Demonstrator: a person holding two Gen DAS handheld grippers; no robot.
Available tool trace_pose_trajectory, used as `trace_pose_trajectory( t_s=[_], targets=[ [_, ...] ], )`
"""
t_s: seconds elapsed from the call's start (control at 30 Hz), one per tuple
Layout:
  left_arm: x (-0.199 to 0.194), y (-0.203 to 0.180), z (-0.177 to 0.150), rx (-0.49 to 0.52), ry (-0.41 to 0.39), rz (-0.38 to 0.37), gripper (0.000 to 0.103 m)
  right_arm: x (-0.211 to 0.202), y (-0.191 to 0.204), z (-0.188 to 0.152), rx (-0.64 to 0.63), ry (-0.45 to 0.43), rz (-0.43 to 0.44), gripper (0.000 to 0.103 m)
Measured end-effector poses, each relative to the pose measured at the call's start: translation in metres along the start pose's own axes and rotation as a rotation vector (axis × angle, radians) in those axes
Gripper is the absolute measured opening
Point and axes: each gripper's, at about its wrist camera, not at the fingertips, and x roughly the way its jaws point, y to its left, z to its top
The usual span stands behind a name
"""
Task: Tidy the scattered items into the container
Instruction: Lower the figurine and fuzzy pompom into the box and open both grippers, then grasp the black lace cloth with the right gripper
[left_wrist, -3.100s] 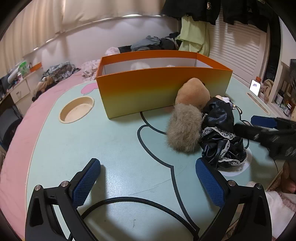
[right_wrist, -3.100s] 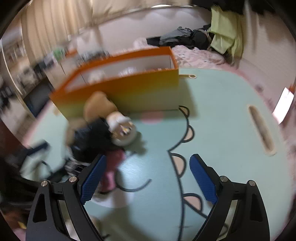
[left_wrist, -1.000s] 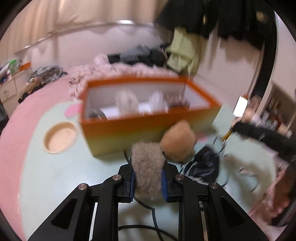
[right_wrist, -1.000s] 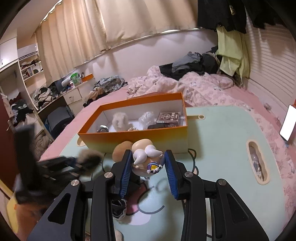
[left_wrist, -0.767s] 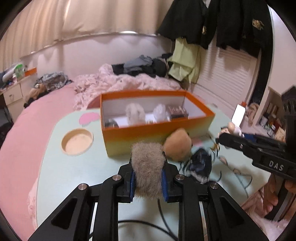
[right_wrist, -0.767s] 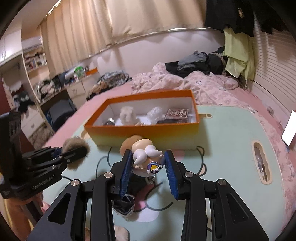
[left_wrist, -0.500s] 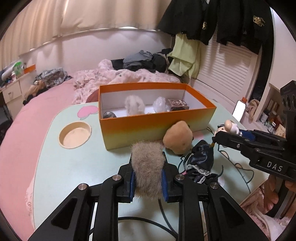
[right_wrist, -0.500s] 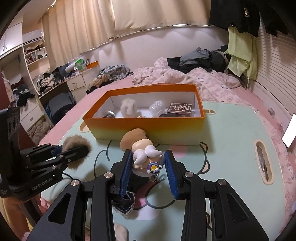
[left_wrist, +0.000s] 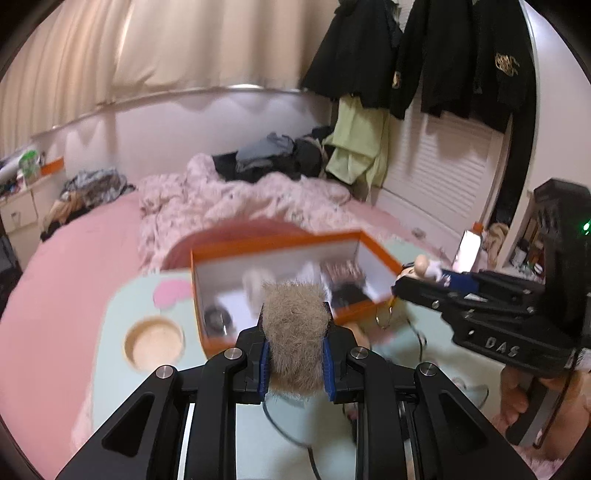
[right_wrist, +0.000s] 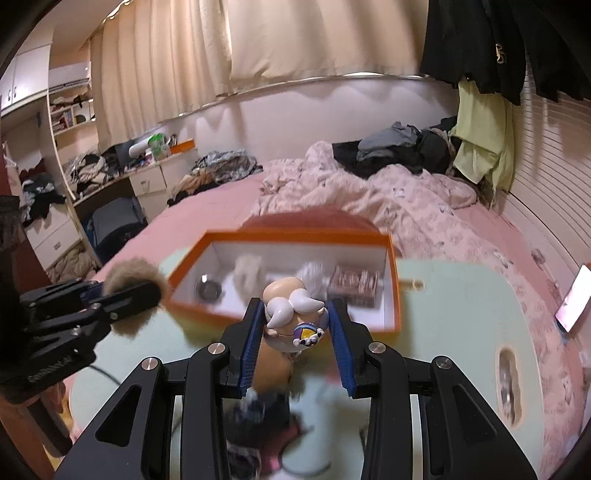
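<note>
Above tabletop (left_wrist: 110, 369) | L tongs (left_wrist: 294, 356) clamped on fur tuft (left_wrist: 293, 332) | R tongs (right_wrist: 295, 341) clamped on figurine (right_wrist: 291, 317) | orange box (right_wrist: 391, 280) ahead

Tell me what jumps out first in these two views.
The left gripper clamps a grey-brown fur puff, and the right gripper clamps a small figurine. Both hang above the green table, just short of the open orange box.

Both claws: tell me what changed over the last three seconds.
The left claw shut on the furry pom-pom, the right claw shut on the small figurine; both lifted them off the table toward the orange box. The box and its contents stayed put; the tan plush remains beside it.
</note>
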Motion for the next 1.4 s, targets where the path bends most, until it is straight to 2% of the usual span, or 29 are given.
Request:
trace_pose_trajectory(
  t_s=[0.13, 0.3, 0.33, 0.37, 0.43, 0.47, 0.53, 0.77, 0.87, 1.07, 1.13, 1.23, 1.33, 1.4],
  targets=[
    [0.024, 0.006, 0.033, 0.06, 0.001, 0.07, 0.021, 0.014, -0.002, 0.028, -0.003, -0.032, 0.003, 0.037],
    [0.057, 0.024, 0.05, 0.024, 0.032, 0.104, 0.021, 0.038, -0.005, 0.054, -0.008, -0.032, -0.033, 0.037],
    [0.063, 0.027, 0.049, 0.015, 0.042, 0.101, 0.026, 0.043, -0.005, 0.054, -0.012, -0.022, -0.038, 0.038],
    [0.068, 0.028, 0.047, 0.009, 0.047, 0.097, 0.031, 0.052, -0.005, 0.052, -0.02, -0.002, -0.048, 0.038],
    [0.076, 0.028, 0.038, 0.013, 0.055, 0.091, 0.085, 0.069, -0.006, 0.046, -0.042, 0.046, -0.083, 0.051],
    [0.077, 0.027, 0.034, 0.012, 0.046, 0.099, 0.091, 0.076, -0.007, 0.041, -0.051, 0.066, -0.117, 0.054],
    [0.074, 0.025, 0.028, 0.01, 0.023, 0.098, 0.091, 0.083, -0.008, 0.033, -0.065, 0.082, -0.151, 0.057],
    [0.061, 0.026, 0.031, 0.003, 0.011, 0.099, 0.091, 0.073, -0.015, 0.031, -0.047, 0.072, -0.137, 0.06],
    [0.054, 0.029, 0.031, -0.027, 0.004, 0.089, 0.091, 0.064, -0.014, 0.034, -0.036, 0.057, -0.119, 0.065],
    [0.016, 0.017, -0.002, -0.027, -0.026, 0.091, 0.092, 0.029, -0.002, 0.018, -0.055, 0.055, -0.096, 0.066],
    [0.008, 0.013, -0.022, -0.027, -0.004, 0.105, 0.094, 0.02, -0.002, 0.003, -0.059, 0.078, -0.097, 0.077],
    [0.009, 0.009, -0.053, -0.036, 0.048, 0.102, 0.094, 0.013, -0.009, -0.033, -0.068, 0.134, -0.098, 0.077],
    [0.022, 0.006, -0.078, -0.026, 0.123, 0.105, 0.094, 0.014, -0.021, -0.067, -0.056, 0.185, -0.158, 0.077],
    [0.032, 0.004, -0.091, -0.024, 0.166, 0.115, 0.094, 0.02, -0.03, -0.082, -0.029, 0.238, -0.147, 0.077]
  ],
)
